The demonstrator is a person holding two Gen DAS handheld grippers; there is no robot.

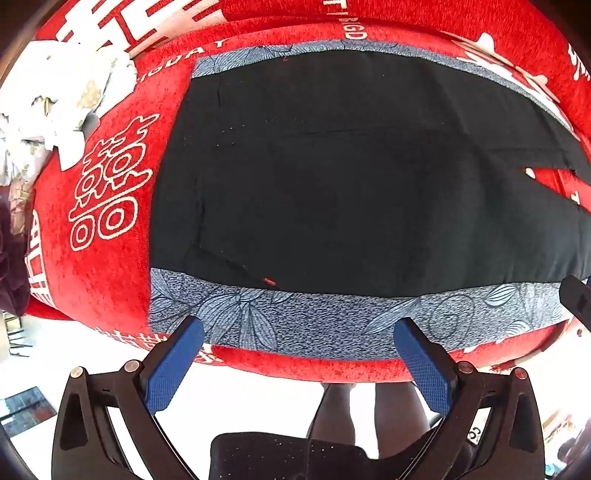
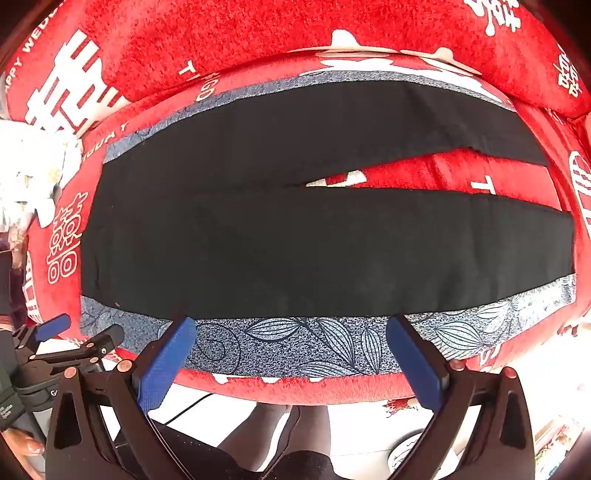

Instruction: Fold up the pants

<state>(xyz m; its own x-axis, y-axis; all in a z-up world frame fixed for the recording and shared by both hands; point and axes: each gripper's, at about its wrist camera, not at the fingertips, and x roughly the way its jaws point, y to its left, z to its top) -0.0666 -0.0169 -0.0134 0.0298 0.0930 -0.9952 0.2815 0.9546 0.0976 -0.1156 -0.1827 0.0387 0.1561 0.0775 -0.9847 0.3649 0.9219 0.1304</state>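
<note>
Black pants (image 2: 314, 243) lie flat on a red sofa seat, waist to the left, the two legs running right with a gap between them. The left wrist view shows the waist part of the pants (image 1: 351, 177). A blue leaf-print stripe (image 2: 295, 343) runs along the near side edge; it also shows in the left wrist view (image 1: 314, 321). My left gripper (image 1: 299, 328) is open and empty, above the near edge by the waist. My right gripper (image 2: 291, 326) is open and empty, above the near edge at the near leg. The left gripper also shows at the right wrist view's left edge (image 2: 66, 332).
The red sofa cover (image 1: 103, 258) carries white characters and covers the seat and backrest (image 2: 258, 33). A pile of white floral cloth (image 1: 48, 107) lies at the sofa's left end. The person's legs (image 1: 351, 413) and white floor are below the front edge.
</note>
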